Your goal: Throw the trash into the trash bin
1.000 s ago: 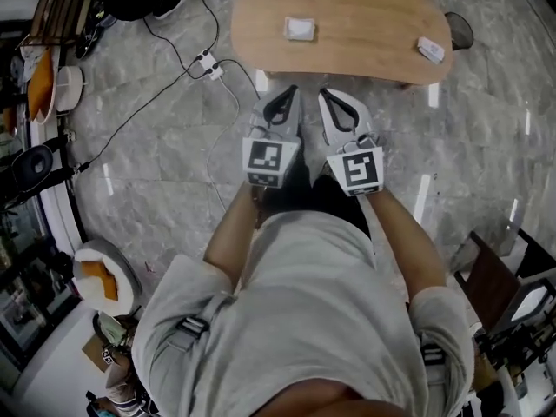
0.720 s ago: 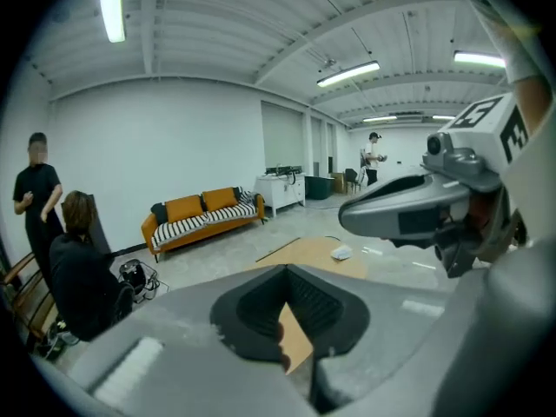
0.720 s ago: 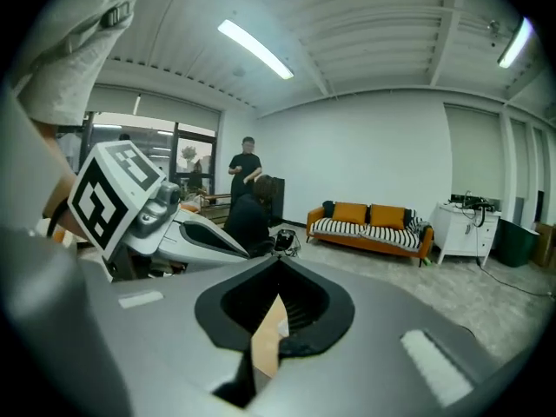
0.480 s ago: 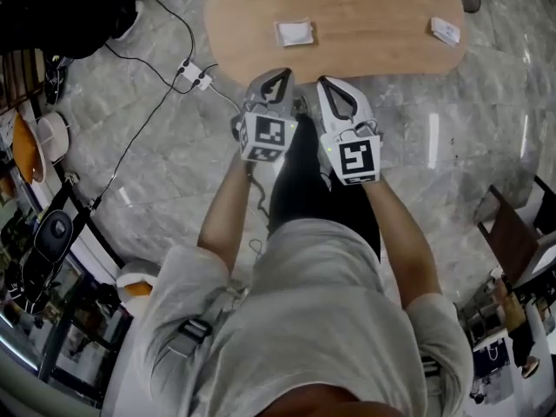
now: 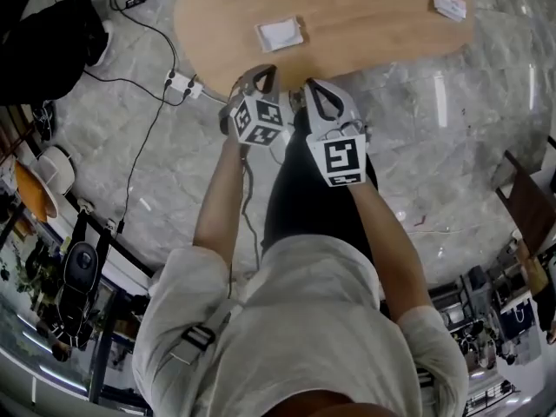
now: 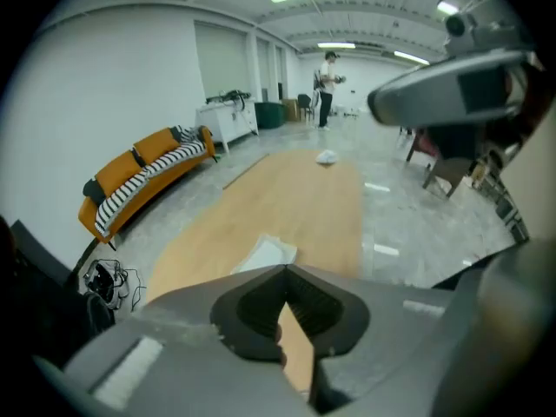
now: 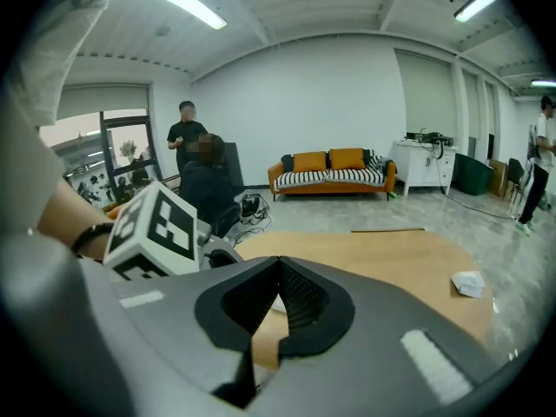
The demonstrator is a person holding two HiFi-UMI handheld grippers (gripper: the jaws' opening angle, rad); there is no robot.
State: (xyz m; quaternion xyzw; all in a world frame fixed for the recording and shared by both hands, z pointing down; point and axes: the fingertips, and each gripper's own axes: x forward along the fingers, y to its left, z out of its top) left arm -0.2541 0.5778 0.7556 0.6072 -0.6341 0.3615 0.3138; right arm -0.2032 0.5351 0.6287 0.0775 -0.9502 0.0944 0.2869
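Grey marble floor surrounds an oval light-wood table point(image 5: 373, 33). On it lie well apart a white, possibly paper, wrapper point(image 5: 280, 34) and a smaller white scrap point(image 5: 449, 4). The left gripper point(image 5: 257, 70) and right gripper point(image 5: 314, 87) hover at its near edge, jaws closed and empty.

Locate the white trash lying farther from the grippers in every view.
Head view: white trash top right, near the right end of the wooden table.
Left gripper view: centre, at the table's far end.
Right gripper view: lower right, on the table.
Shared landmark: the wooden table beneath it.
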